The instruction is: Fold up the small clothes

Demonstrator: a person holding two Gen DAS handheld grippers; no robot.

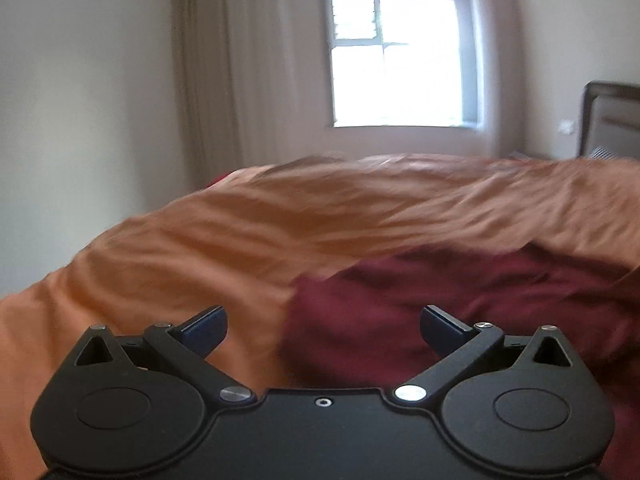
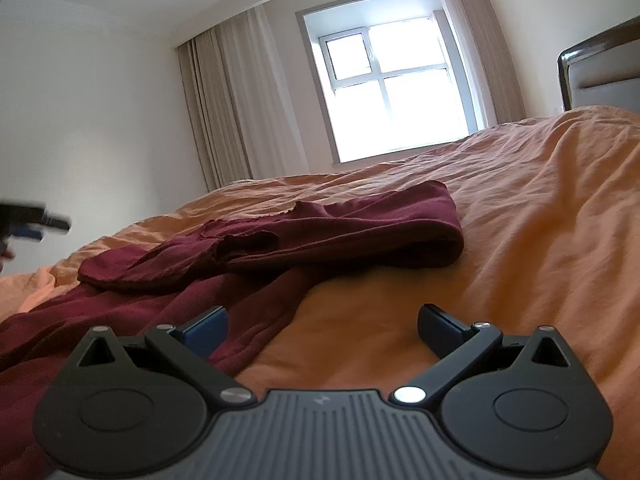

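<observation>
The wide bed with the rumpled orange cotton cover (image 2: 520, 240) fills the lower half of both wrist views, and most of its surface is bare cloth. To the right of the clothing the cover runs open and unobstructed up toward the dark wooden headboard with a pale padded panel (image 2: 600, 64). On the far side the bed's edge drops off in front of the beige pleated curtain (image 2: 224, 112) and the bright white-framed window (image 2: 384, 84). At the left the cover falls away toward a plain white wall (image 2: 80, 120).

The dark maroon knit garment (image 2: 320, 232) lies on the cover left of centre in the right wrist view. Its upper part is doubled over into a long band with a rounded fold at the right end. A ragged-looking seam edge and a dark opening show near the band's middle. A flatter flap trails off to the left, and more of the same maroon cloth spreads loosely toward the near left corner. In the left wrist view the garment (image 1: 460, 320) is blurred, a creased maroon mass directly ahead and to the right.

The right claw (image 2: 323, 330) is spread wide and grips nothing; its left finger sits over the maroon cloth, its right over bare orange cover. The left claw (image 1: 323, 330) is likewise spread wide and empty above the garment's near edge. It also shows as a blurred dark shape at the far left of the right wrist view.
</observation>
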